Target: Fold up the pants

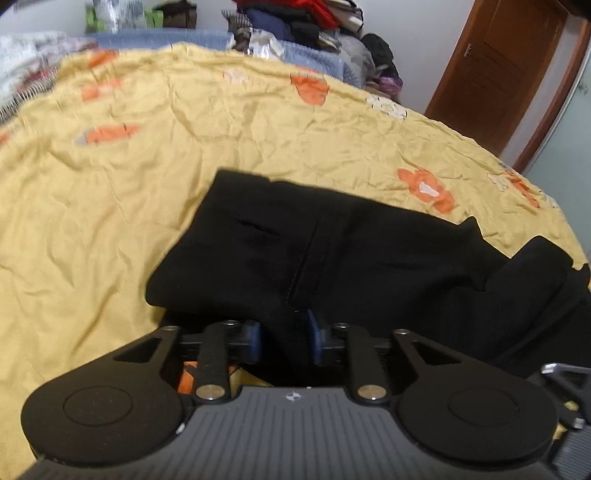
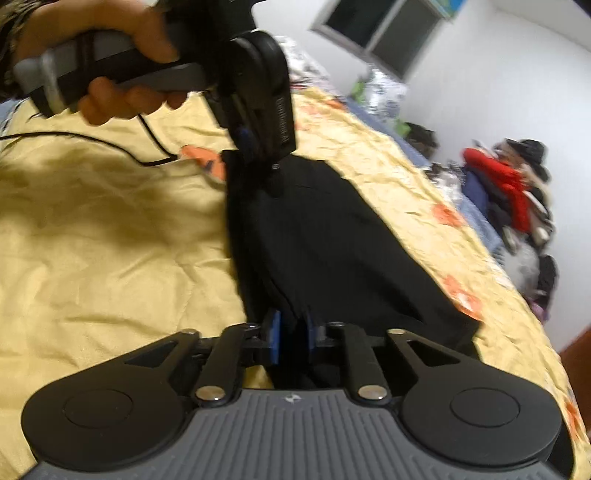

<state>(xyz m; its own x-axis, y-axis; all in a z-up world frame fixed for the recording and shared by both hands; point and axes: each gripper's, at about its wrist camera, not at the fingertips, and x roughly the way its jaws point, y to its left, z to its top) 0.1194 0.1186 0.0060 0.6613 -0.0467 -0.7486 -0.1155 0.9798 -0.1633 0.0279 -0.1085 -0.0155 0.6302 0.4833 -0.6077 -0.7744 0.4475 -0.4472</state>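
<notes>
a: what are they working on?

b: a bed spread with a wrinkled yellow sheet [image 1: 155, 155] printed with orange and white flowers. past its far edge there's a blue blanket [image 1: 177, 38], and a heap of clothes [image 1: 310, 22] stacked against a white wall. a brown wooden door [image 1: 495, 70] stands at the far right, and the right wrist view shows a dark window [image 2: 384, 33] high in the wall.

a: any boxes or baskets?

b: something green and silvery sits by the far wall, too blurred to say what it is or what's in it.

a: and the pants?

b: the black pants [image 1: 332, 251] lie on the sheet near the right side of the bed, with their near edge lifted off it. the left gripper [image 1: 285, 336] has its blue pads pinched narrow on a fold of the black cloth. the right gripper [image 2: 292, 336] is the same, pads drawn close with cloth between them.

a: can you see one tool from the other?

b: yes, in the right wrist view the left hand [image 2: 107, 62] holds its handle up at the far left, that tool's tip biting the far end of the pants, a black cable [image 2: 110, 144] trailing over the sheet.
</notes>
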